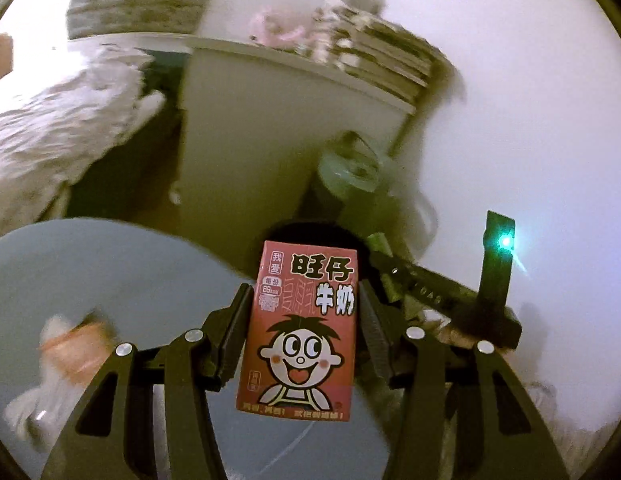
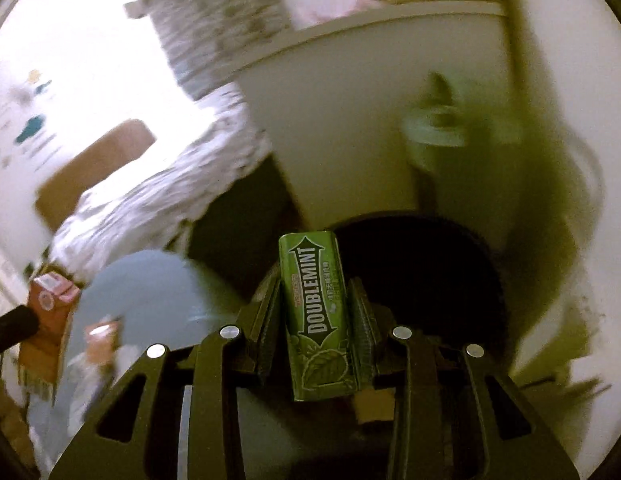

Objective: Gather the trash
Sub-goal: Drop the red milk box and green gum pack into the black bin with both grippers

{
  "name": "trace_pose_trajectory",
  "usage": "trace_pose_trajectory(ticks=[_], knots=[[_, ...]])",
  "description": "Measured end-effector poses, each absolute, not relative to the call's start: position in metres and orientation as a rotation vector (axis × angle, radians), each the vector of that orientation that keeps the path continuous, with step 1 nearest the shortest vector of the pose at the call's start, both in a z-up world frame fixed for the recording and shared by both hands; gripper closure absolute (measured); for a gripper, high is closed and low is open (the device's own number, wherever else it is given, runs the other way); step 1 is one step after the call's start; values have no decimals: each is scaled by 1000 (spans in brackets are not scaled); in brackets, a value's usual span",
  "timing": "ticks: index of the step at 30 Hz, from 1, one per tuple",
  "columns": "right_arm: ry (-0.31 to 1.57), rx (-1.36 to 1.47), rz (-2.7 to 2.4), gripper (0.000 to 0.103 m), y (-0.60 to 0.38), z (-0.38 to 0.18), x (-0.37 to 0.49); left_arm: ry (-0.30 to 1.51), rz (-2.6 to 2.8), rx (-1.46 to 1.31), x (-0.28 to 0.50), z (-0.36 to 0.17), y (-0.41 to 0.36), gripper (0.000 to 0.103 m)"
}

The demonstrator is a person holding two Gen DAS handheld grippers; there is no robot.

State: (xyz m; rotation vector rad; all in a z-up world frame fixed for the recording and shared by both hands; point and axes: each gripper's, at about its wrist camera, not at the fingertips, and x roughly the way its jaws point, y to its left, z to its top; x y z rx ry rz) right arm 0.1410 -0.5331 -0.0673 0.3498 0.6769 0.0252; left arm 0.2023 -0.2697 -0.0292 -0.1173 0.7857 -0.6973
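Observation:
My left gripper (image 1: 304, 300) is shut on a red milk carton (image 1: 302, 332) with a cartoon face, held upright above the edge of a round blue table (image 1: 110, 272). My right gripper (image 2: 314, 300) is shut on a green Doublemint gum pack (image 2: 316, 316), held upright in front of a dark round bin opening (image 2: 422, 280). The same dark opening (image 1: 310, 230) shows just behind the carton. The right gripper's black body (image 1: 450, 292) with a green light lies to the carton's right. The left gripper and carton (image 2: 50, 296) show at the far left of the right wrist view.
Crumpled wrappers (image 1: 66, 356) lie on the blue table, also blurred in the right wrist view (image 2: 102, 336). A white cabinet (image 1: 270, 128) with stacked books (image 1: 382, 56) stands behind. A pale green container (image 1: 350, 168) sits by the wall. A bed with patterned cover (image 1: 50, 140) is at left.

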Motion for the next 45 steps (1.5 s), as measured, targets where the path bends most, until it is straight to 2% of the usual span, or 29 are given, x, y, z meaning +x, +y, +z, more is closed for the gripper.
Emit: trace_pose_trajectory(ticks=[4, 12, 29, 34, 42, 45], knots=[[674, 414, -41, 69, -573, -88, 148, 816, -745, -106, 228, -44, -315, 51], [660, 523, -74, 69, -586, -105, 156, 901, -764, -83, 265, -77, -359, 51], [664, 587, -95, 69, -597, -111, 160, 981, -734, -65, 285, -102, -381, 49], [679, 592, -100, 68, -596, -113, 164, 954, -711, -68, 283, -96, -375, 31], [666, 579, -92, 67, -588, -111, 164, 936, -692, -84, 269, -79, -354, 30], [660, 569, -90, 59, -584, -109, 164, 930, -667, -100, 256, -71, -331, 30]])
